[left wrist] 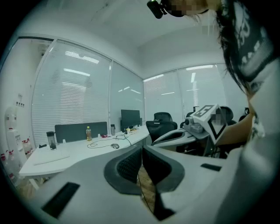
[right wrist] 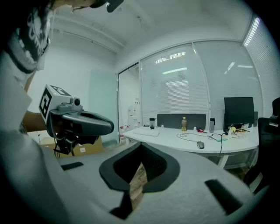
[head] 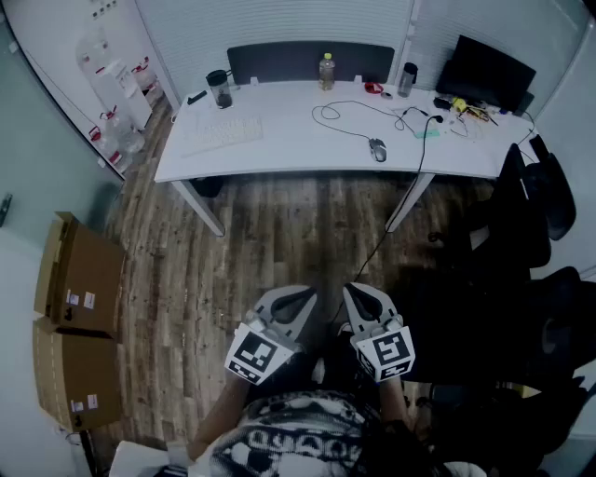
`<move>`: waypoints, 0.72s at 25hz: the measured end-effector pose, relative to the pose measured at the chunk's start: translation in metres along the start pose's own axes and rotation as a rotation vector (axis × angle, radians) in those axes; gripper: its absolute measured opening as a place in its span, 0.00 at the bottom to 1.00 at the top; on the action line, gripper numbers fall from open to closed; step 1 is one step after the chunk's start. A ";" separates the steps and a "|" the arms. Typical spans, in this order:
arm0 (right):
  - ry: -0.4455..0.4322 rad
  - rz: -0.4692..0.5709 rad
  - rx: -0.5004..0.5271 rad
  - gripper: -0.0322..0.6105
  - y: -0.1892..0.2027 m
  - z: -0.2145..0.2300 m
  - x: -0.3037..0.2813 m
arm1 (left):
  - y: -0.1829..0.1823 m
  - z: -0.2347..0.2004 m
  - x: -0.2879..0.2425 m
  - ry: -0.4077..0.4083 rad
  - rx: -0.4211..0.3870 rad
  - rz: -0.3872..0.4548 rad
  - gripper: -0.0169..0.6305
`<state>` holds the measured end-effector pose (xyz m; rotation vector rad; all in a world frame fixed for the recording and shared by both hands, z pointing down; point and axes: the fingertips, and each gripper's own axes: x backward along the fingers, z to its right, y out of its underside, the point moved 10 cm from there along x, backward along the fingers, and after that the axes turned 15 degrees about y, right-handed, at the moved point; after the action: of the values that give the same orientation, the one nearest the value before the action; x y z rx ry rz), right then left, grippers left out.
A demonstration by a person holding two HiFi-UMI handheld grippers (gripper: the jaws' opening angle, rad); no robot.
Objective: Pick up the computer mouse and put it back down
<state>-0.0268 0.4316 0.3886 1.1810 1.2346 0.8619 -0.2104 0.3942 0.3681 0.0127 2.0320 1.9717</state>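
Two tongs hang low over the wooden floor (head: 279, 233), well apart from the white surface (head: 279, 140). The left tongs (head: 296, 300) and the right tongs (head: 359, 296) both have their jaws pressed together, with nothing between them.

The computer mouse (head: 376, 149) lies on the surface, right of its middle and near the front edge, and its cable (head: 340, 116) loops toward the back. A keyboard (head: 222, 135) sits toward the left end, with a dark tumbler (head: 220, 89) behind it. A bottle (head: 326, 71) and a flask (head: 407, 79) stand along the back, by a dark panel (head: 307, 61). A monitor (head: 484, 70) occupies the right end, with small clutter (head: 470, 110) in front of it.

Black office chairs (head: 535, 214) crowd the right side of the room. Cardboard boxes (head: 79, 279) stand at the left, with water jugs (head: 116, 130) in the far corner. Blinds (head: 279, 23) line the wall behind.
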 end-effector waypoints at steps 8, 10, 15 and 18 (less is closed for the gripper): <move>-0.018 -0.002 -0.009 0.04 0.001 0.033 -0.016 | -0.004 -0.014 -0.033 -0.011 0.004 -0.003 0.03; -0.025 -0.002 -0.008 0.04 0.002 0.044 -0.020 | -0.006 -0.018 -0.044 -0.017 0.006 0.000 0.03; -0.043 -0.012 0.000 0.04 0.002 0.076 -0.031 | -0.012 -0.026 -0.074 -0.037 0.013 0.002 0.03; -0.054 -0.016 0.002 0.04 0.003 0.098 -0.038 | -0.015 -0.029 -0.095 -0.048 0.020 0.001 0.03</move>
<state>0.0632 0.3768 0.3945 1.1875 1.1997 0.8120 -0.1235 0.3446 0.3740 0.0655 2.0219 1.9329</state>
